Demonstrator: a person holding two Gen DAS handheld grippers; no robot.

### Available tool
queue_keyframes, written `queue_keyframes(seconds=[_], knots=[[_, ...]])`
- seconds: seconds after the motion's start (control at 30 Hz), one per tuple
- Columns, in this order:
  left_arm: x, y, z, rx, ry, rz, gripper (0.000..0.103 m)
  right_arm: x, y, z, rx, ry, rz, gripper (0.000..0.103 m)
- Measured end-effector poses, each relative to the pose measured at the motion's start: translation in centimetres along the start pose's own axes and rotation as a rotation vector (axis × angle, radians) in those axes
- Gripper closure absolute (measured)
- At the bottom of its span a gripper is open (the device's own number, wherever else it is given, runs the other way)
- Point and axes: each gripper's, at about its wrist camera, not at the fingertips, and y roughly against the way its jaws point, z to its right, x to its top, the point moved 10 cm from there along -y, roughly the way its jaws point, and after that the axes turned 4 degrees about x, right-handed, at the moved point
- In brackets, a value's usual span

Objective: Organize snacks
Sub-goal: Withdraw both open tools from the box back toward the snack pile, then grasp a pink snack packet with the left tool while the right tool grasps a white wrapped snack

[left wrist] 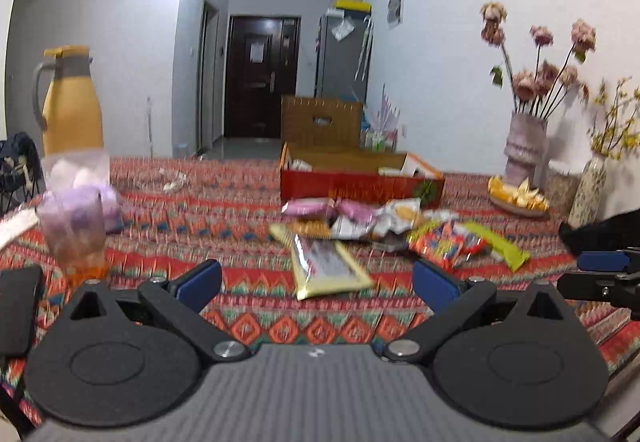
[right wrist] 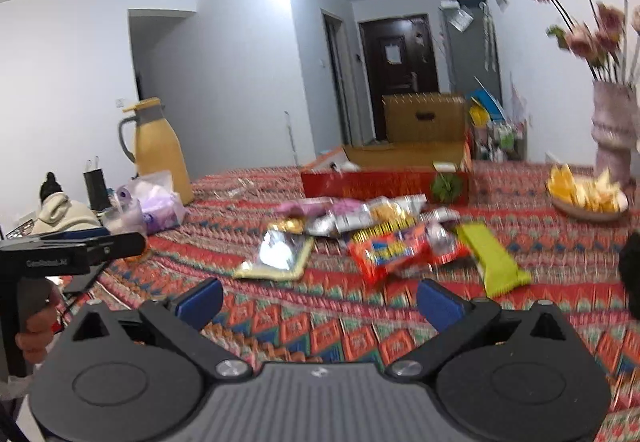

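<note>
1. Left gripper (left wrist: 316,278) and right gripper (right wrist: 320,300): both spread wide, empty.
2. Snack packets (right wrist: 384,230) heaped at 12 o'clock, before the red box (right wrist: 384,182); print unreadable.
3. Bare patterned bench (right wrist: 328,326) lies between.

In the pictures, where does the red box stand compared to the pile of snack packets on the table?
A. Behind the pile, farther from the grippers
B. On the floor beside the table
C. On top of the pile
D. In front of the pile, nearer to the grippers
A: the red box stands on the patterned tablecloth beyond the snack packets, farther from both cameras.
</note>
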Motion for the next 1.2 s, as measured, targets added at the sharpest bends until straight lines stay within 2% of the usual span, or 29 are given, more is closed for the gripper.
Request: queue_keyframes(seconds=[0.13, 0.27, 0.53, 0.87, 0.97, 1.1, 1.2], knots=[[-1.8, -1.2, -0.6, 0.018, 0.004, -0.053, 0.0, -2.6, -1.0, 1.4, -0.062, -0.021, -0.04, 0.0], [-3.3, -2.5, -0.9, 0.027, 0.014, -0.1, 0.0, -4.6, -1.5, 2.1, -0.079, -0.035, -0.073, 0.0], [-4.3, -5.2, -0.6, 0.014, 0.004, -0.157, 0.0, -5.9, -3.7, 2.7, -0.13, 0.002, -0.104, 0.0], [-2.6, -9.2, -0.9, 0.006, 0.001, -0.17, 0.0, -2.5, -8.2, 3.1, -0.096, 0.049, -0.079, 0.0], [-1.2, -10.9, -1.2, 0.003, -0.008, -0.16, 0.0, -0.7, -10.2, 2.9, -0.043, 0.068, -0.047, 0.0], [1.0, -13.3, -1.5, -0.013, -0.028, -0.146, 0.0, 1.5, -13.3, 2.2, -0.003, 0.136, -0.094, 0.0], [2.9, -15.5, -1.3, -0.045, -0.056, -0.128, 0.0, 3.6, -16.3, 2.5, -0.031, 0.167, -0.116, 0.0]])
